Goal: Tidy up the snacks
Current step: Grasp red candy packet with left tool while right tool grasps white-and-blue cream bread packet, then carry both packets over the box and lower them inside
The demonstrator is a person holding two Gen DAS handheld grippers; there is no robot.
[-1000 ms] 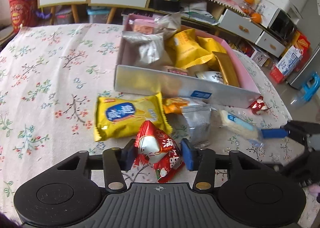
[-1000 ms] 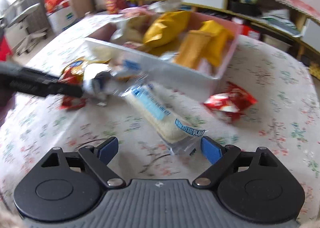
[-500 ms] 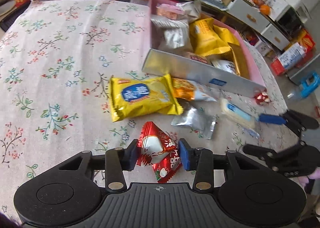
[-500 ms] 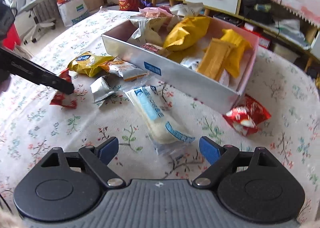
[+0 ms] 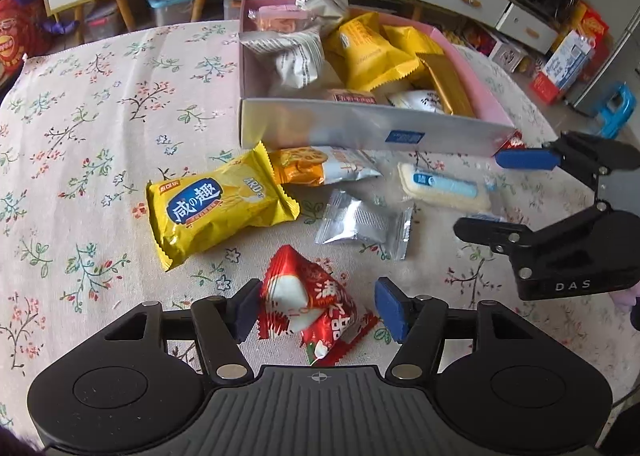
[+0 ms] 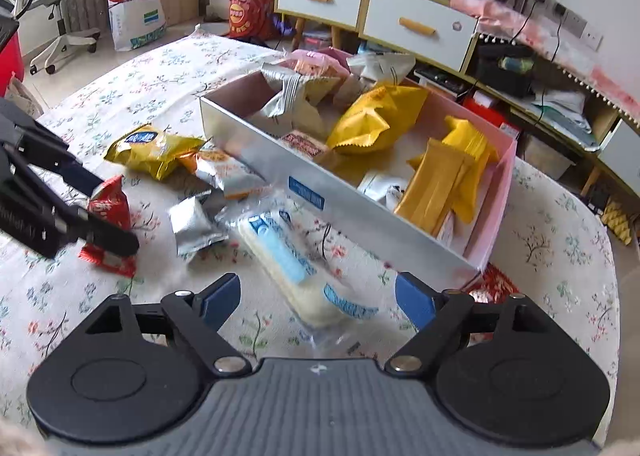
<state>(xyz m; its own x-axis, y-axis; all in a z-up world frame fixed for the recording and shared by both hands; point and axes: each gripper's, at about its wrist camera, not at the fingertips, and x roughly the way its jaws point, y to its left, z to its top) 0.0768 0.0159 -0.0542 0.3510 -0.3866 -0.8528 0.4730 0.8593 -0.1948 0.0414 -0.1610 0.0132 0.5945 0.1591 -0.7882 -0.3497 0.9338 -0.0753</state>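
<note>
My left gripper (image 5: 312, 306) is opening around the red packet (image 5: 316, 308), not pinching; my right gripper (image 6: 318, 296), closing, straddles the white bar (image 6: 296, 268) untouched; its slippery wrapper may slide away.

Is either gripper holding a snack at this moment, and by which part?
Nothing is held. The opening left gripper straddles the red packet; the closing right gripper straddles the white bar's near end.

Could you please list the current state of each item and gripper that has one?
box: open, partly filled.
red snack packet: on the tablecloth, between opening jaws.
left gripper: opening.
white-and-blue packet: lying flat, not gripped.
right gripper: open, closing.
</note>
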